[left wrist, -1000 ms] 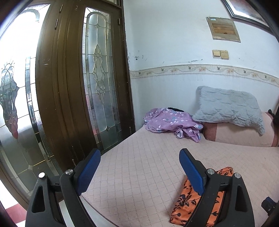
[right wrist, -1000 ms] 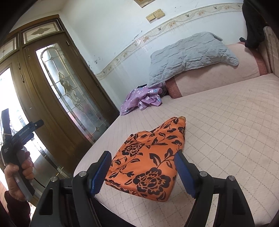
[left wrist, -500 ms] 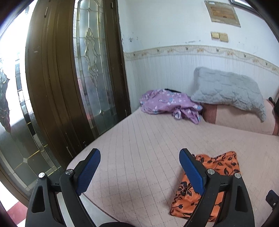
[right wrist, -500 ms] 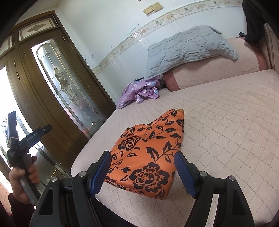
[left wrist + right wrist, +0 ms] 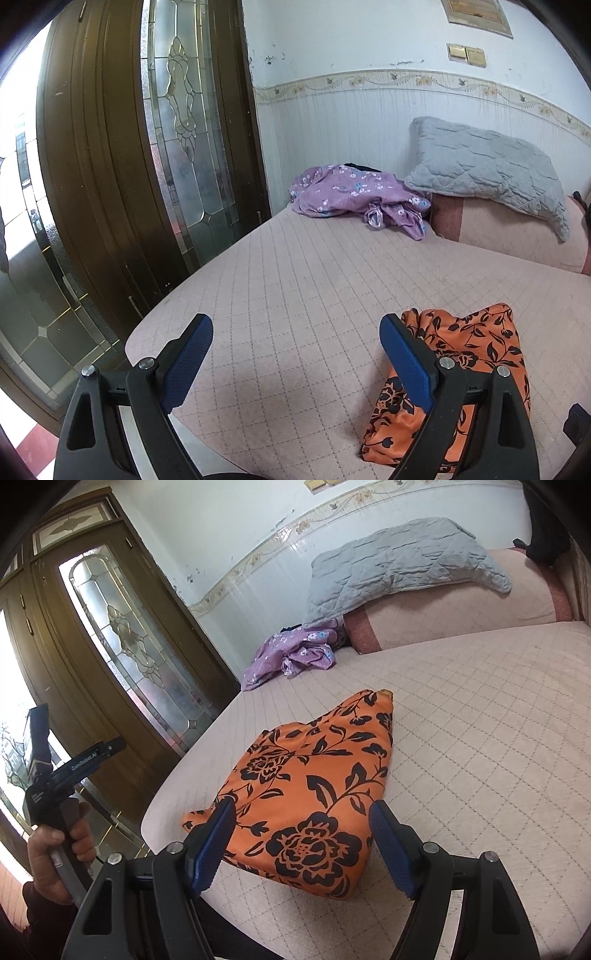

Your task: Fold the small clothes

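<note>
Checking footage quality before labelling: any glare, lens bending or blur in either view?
Left wrist view: daylight blows out the glass door; the wall border bows. Right wrist view: door frame curves, window glare at left; the orange floral cloth is sharp and evenly lit.

We see bare quilted bed between the orange cloth near the front edge and the purple garment heaped at the far wall beside the grey pillow. To the cloth's right the bed surface runs bare as well. The wooden door stands close along the bed's left side, narrowing passage there.
</note>
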